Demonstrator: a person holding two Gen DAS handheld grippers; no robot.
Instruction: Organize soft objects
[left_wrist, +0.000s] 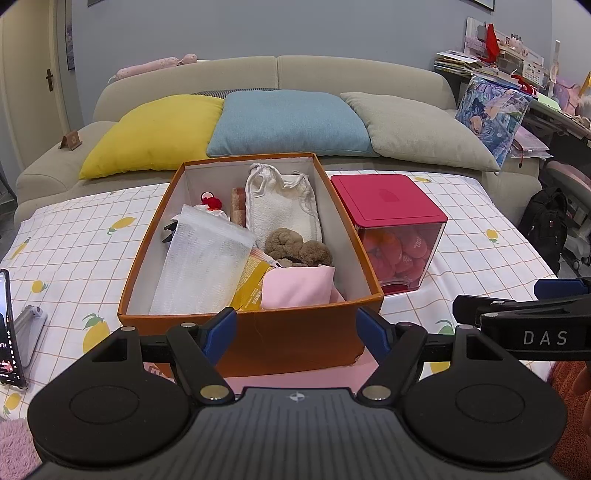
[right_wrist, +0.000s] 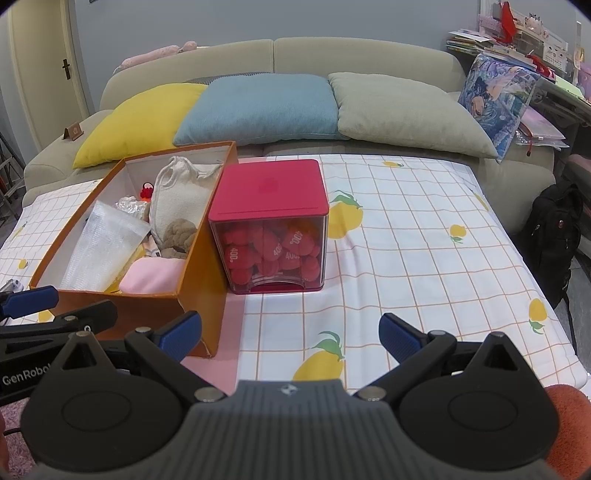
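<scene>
An orange cardboard box stands open on the lemon-print cloth. It holds a white mesh bag, a cream drawstring pouch, a brown plush toy, a pink cloth and a small red toy. Right of it sits a clear cube with a red lid, full of red soft pieces. My left gripper hangs open just before the box's near wall. My right gripper is open over bare cloth, in front of the cube.
A phone on a stand leans at the table's left edge. Behind the table runs a beige sofa with yellow, blue and grey cushions. A black backpack stands on the floor at right. Open cloth spreads right of the cube.
</scene>
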